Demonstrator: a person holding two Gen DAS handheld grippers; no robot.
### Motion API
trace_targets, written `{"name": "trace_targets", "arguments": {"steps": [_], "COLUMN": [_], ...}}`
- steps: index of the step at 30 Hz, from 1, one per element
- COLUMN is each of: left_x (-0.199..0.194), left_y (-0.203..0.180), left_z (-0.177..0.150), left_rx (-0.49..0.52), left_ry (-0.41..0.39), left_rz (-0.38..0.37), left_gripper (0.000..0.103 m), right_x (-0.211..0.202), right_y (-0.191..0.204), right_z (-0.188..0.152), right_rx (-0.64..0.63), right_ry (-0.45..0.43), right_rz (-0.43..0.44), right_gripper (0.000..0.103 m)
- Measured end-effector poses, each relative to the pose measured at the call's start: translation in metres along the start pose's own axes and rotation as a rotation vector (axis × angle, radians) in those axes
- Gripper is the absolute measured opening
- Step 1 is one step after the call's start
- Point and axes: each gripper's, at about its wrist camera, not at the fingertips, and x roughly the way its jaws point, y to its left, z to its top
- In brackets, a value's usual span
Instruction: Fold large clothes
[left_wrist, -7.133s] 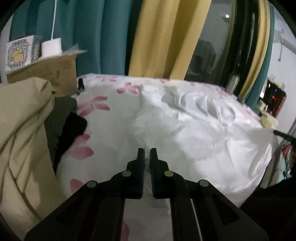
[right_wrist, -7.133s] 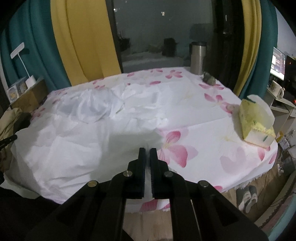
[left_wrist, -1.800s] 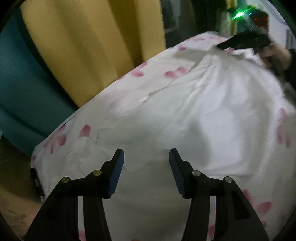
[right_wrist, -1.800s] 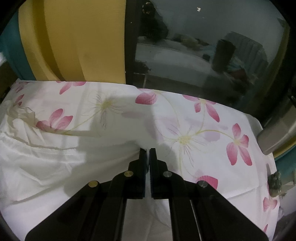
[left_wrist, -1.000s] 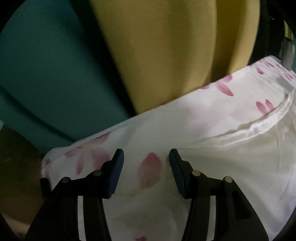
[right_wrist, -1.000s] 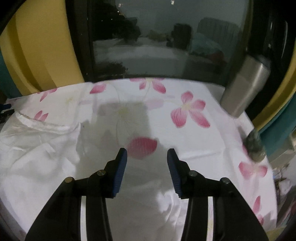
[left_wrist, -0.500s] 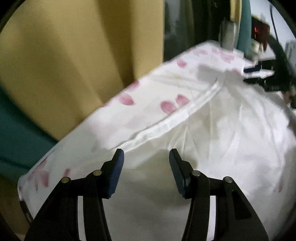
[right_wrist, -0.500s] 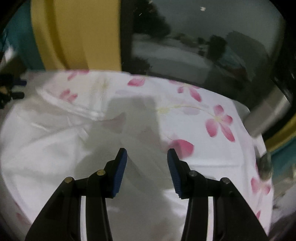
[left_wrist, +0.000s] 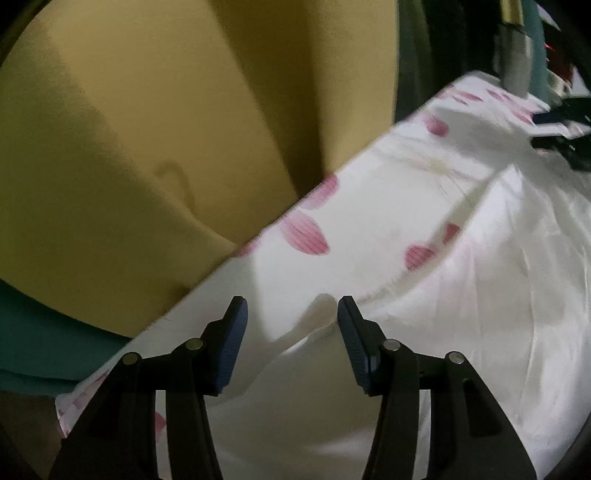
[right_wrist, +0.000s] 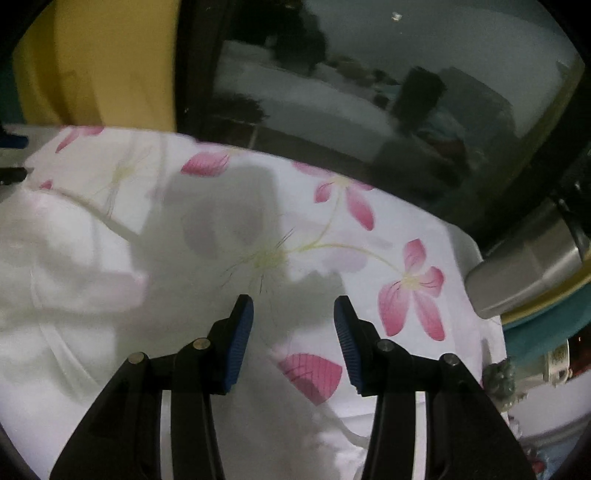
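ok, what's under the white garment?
The white garment lies on a pink-flowered cloth, which shows beyond its edge. Whatever surface is beneath that cloth is covered.

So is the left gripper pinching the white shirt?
Apart. In the left wrist view, the left gripper stands open, and the white garment lies below, with no cloth pinched between its blue pads.

Garment (left_wrist: 480, 332): plain white. Cloth (right_wrist: 303, 229) beneath: white, pink petals, pale yellow stems. Curtain (left_wrist: 166, 129), far: yellow, with teal (left_wrist: 44, 350) at left. Fingers (right_wrist: 240, 332): black, blue ribbed pads. Flask (right_wrist: 532, 266), right: silver.
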Motion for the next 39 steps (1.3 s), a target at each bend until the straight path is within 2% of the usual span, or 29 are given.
{"name": "trace_targets", "arguments": {"steps": [1,3,7,9,11,13,16,19,23,27,30,32,39], "left_x": [-0.004,-0.011,-0.033,-0.053,-0.067,-0.084,-0.097,-0.115,-0.118,-0.094,-0.074,-0.064,-0.059], "left_y": [0.002,0.007,0.02,0.031,0.037,0.047,0.06,0.077,0.09,0.088,0.092,0.096,0.111], "left_z": [0.0,-0.003,-0.019,-0.038,-0.054,-0.073,-0.093,-0.125,-0.151,-0.155,-0.157,-0.157,-0.156], "left_rx": [-0.004,-0.012,-0.049,-0.085,-0.103,-0.125,-0.173,-0.242,-0.316,-0.318,-0.343,-0.361,-0.418], "left_ry": [-0.017,-0.027,-0.042,-0.054,-0.056,-0.058,-0.055,-0.051,-0.034,-0.007,0.029,0.044,0.01], "left_rz": [0.014,0.034,0.034,0.017,0.017,0.03,0.035,0.039,-0.008,-0.004,0.026,0.015,-0.011], "left_gripper": [0.054,0.054,0.054,0.054,0.054,0.054,0.054,0.054,0.054,0.054,0.054,0.053,0.053], "right_x": [-0.009,-0.02,-0.026,-0.02,-0.01,-0.012,-0.033,-0.048,-0.061,-0.059,-0.061,-0.063,-0.052], "right_y": [0.008,0.027,0.056,0.055,0.049,0.035,0.012,-0.009,-0.036,-0.061,-0.069,-0.071,-0.086], "right_z": [0.002,0.005,0.003,-0.002,-0.006,-0.015,-0.033,-0.054,-0.089,-0.117,-0.129,-0.133,-0.139], "right_rx": [-0.006,-0.059,-0.16,-0.167,-0.167,-0.122,-0.022,0.047,0.153,0.278,0.339,0.366,0.484], "right_ry": [-0.026,-0.051,-0.057,-0.037,-0.008,0.019,0.0,-0.001,0.017,0.056,0.057,0.054,0.036], "right_rz": [0.052,0.081,0.063,0.061,0.006,-0.032,-0.016,-0.047,-0.056,-0.033,0.006,0.021,0.088], "right_gripper": [0.045,0.045,0.045,0.045,0.045,0.045,0.045,0.045,0.045,0.045,0.045,0.045,0.045]}}
